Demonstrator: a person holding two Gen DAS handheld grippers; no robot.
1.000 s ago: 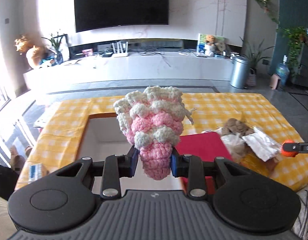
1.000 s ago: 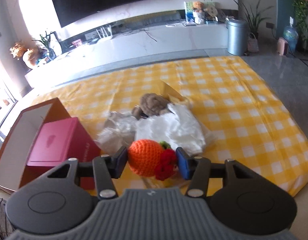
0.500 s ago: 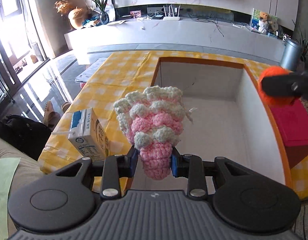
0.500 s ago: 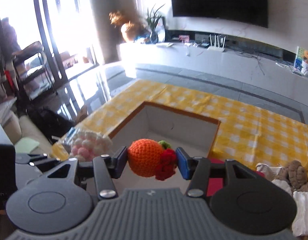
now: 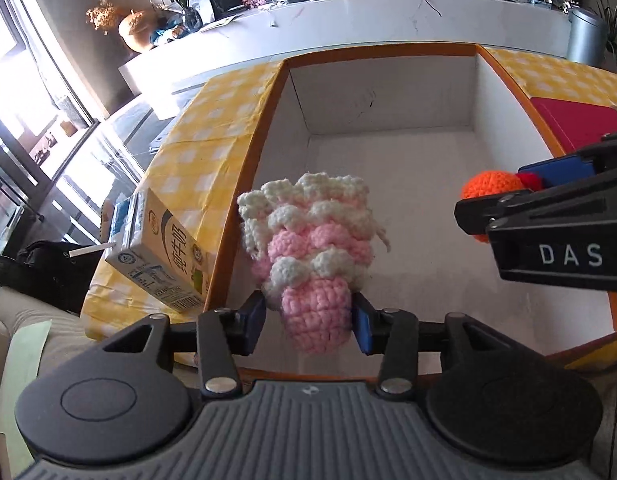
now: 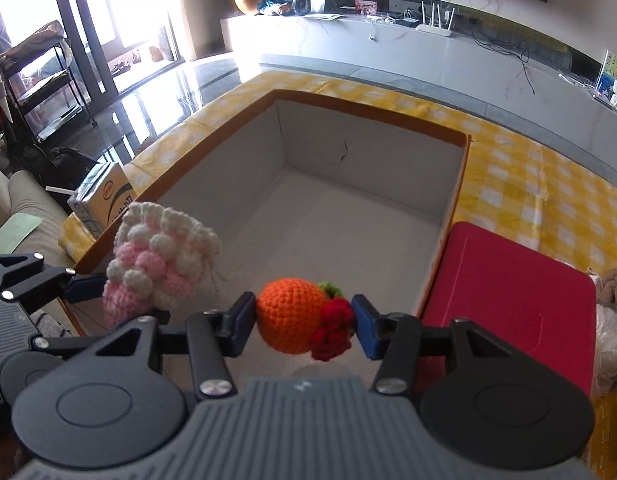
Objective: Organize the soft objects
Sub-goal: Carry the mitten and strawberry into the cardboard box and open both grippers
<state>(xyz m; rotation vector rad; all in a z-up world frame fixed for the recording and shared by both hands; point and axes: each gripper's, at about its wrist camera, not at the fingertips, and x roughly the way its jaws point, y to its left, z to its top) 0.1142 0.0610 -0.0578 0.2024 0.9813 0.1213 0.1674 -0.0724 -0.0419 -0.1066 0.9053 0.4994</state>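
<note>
The open box (image 6: 360,216) sits on the worktop (image 6: 528,184), with the milk carton (image 5: 160,252) just outside its left wall, the flat case (image 6: 508,300) against its right wall, and both crochet items, the ruffled pouch (image 5: 312,248) left of the round fruit (image 6: 292,316), suspended above its near end.

left gripper (image 5: 308,322): black arms, blue pads, shiny round screws
left gripper base: grey with ridges, two big black round discs
right gripper (image 6: 304,326): same black arms, blue pads, silver screws
right gripper side: white letters "DAS" on black
</note>
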